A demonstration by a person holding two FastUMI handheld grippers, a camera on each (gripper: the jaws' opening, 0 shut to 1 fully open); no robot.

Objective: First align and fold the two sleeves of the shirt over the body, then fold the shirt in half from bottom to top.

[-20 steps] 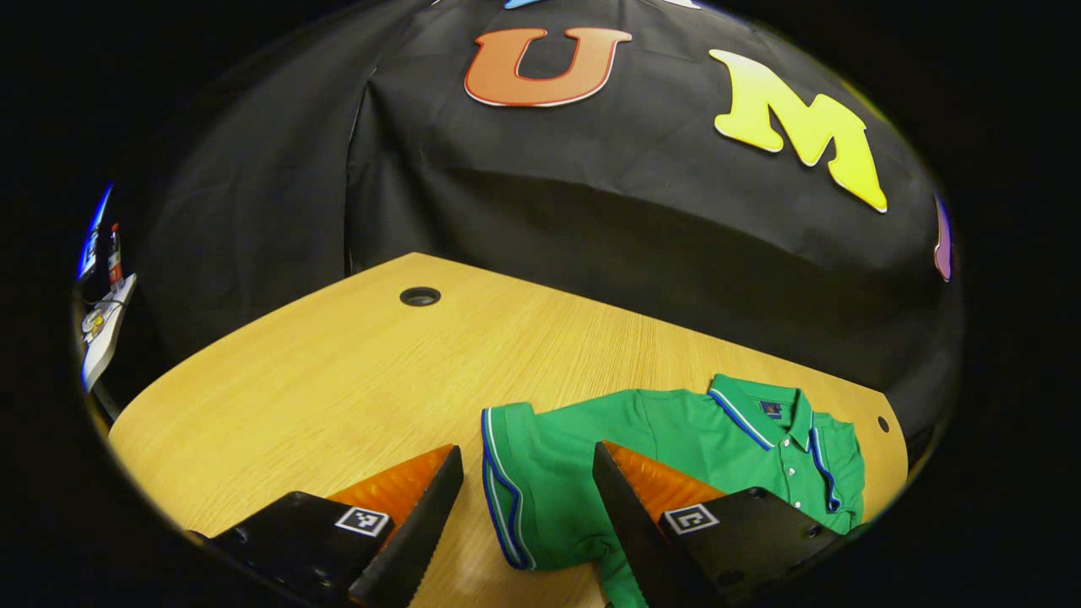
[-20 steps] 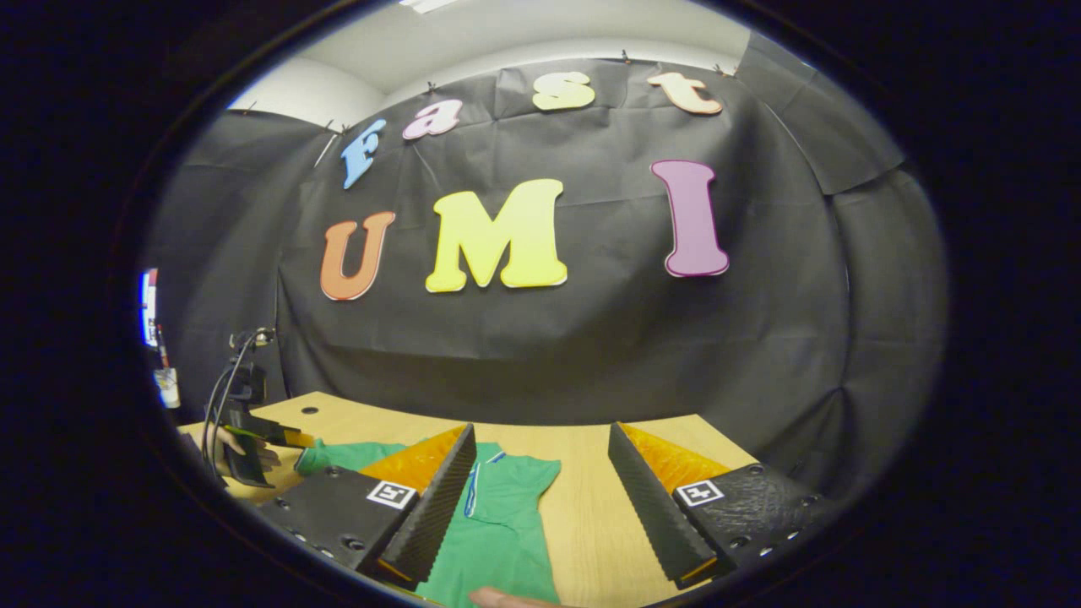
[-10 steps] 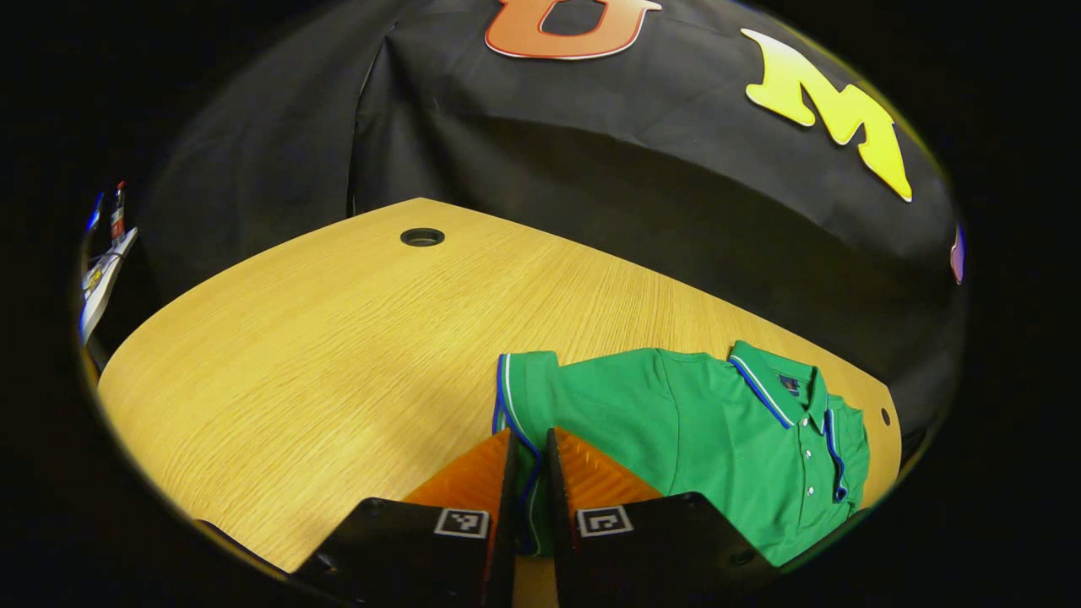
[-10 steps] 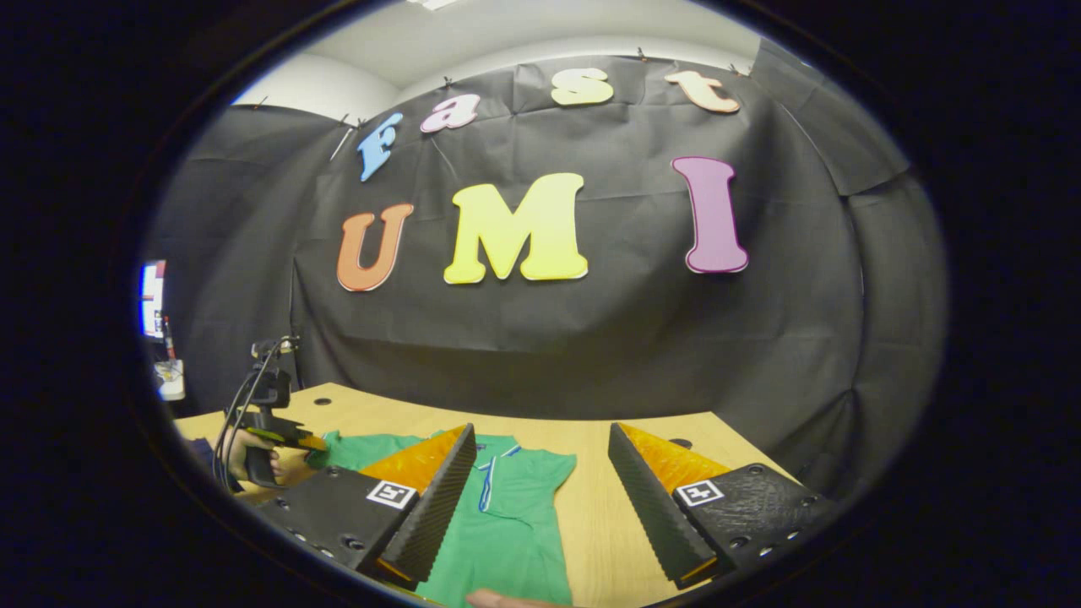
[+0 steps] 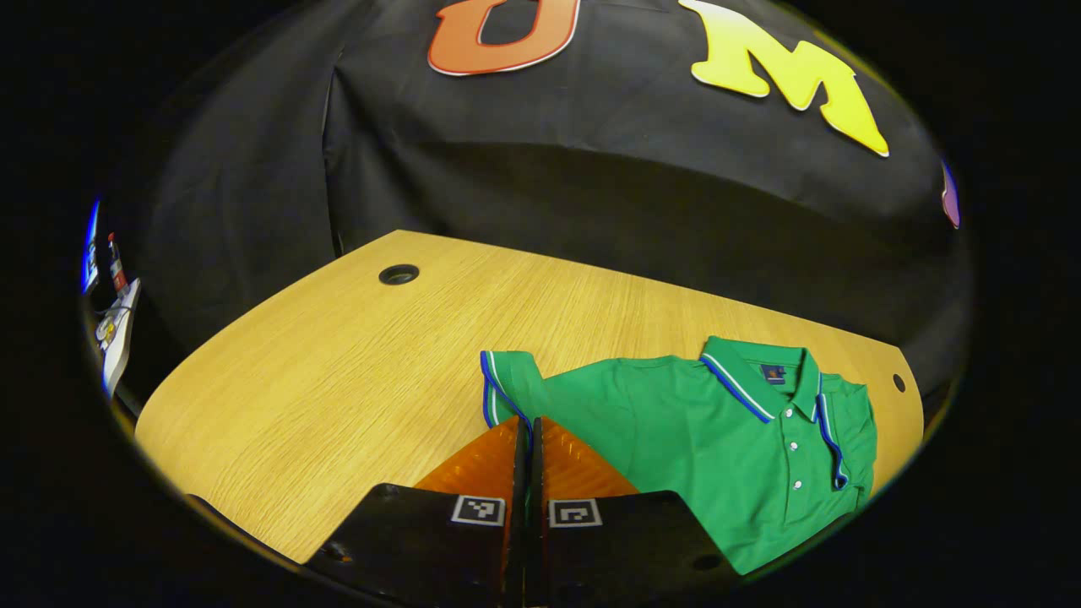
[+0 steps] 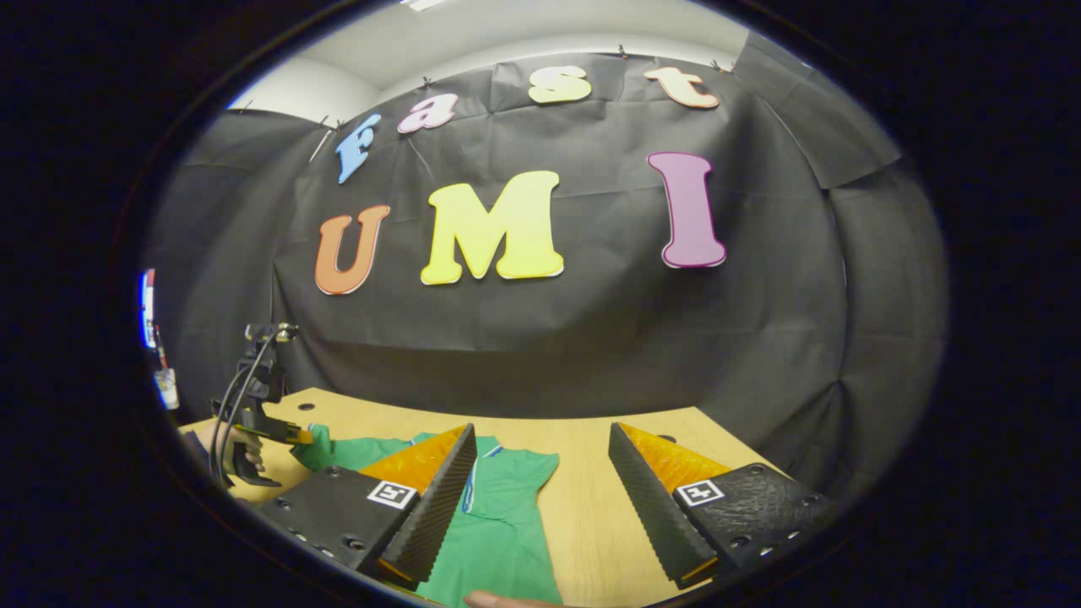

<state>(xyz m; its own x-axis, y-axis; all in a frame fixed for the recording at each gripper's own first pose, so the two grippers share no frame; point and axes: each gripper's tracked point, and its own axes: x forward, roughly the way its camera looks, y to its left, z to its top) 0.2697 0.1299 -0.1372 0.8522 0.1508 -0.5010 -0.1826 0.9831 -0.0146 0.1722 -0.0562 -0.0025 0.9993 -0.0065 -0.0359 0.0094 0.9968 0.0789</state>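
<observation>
Wooden table (image 5: pixel 338 355) before black cloth wall (image 6: pixel 591 338).

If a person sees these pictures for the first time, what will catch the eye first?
The bright green polo shirt with blue-striped trim lies on the light wooden table. The left gripper is closed on the shirt's sleeve, while the right gripper hovers open above the shirt's other side.

no readable text, collar label on shirt (image 5: pixel 692 422) too small to read
</observation>
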